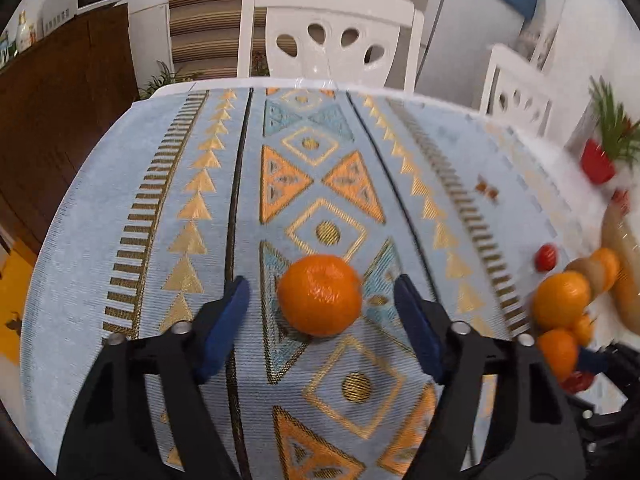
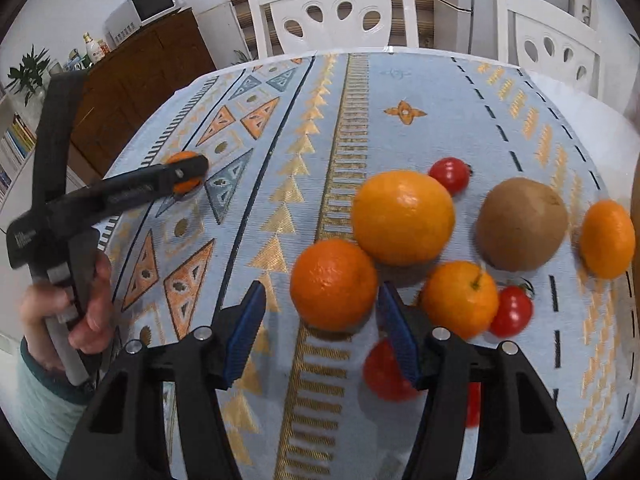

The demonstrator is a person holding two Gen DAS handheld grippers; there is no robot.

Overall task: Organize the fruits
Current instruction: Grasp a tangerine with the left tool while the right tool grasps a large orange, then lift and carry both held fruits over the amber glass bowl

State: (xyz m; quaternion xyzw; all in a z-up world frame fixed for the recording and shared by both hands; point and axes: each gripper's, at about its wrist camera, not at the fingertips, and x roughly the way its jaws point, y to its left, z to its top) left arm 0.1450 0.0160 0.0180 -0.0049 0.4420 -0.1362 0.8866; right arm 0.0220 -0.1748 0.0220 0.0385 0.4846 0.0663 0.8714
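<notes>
In the left wrist view a lone mandarin [image 1: 320,295] lies on the patterned cloth between the tips of my open left gripper [image 1: 322,300], touching neither pad. It also shows in the right wrist view [image 2: 185,171], partly behind the left gripper [image 2: 188,170]. My right gripper [image 2: 320,312] is open around another mandarin [image 2: 334,283]; the right pad is close to it, the left pad is apart. Behind lie a large orange [image 2: 403,217], a small orange [image 2: 460,299], a kiwi [image 2: 522,224], a further mandarin [image 2: 607,239] and red tomatoes [image 2: 449,175] [image 2: 512,311] [image 2: 386,372].
A blue, orange and gold tablecloth [image 2: 360,112] covers the table. White chairs [image 2: 332,12] [image 2: 548,44] stand at the far side. A red pot with a green plant [image 1: 600,152] stands at the right edge in the left wrist view. A dark cabinet [image 2: 140,76] stands to the left.
</notes>
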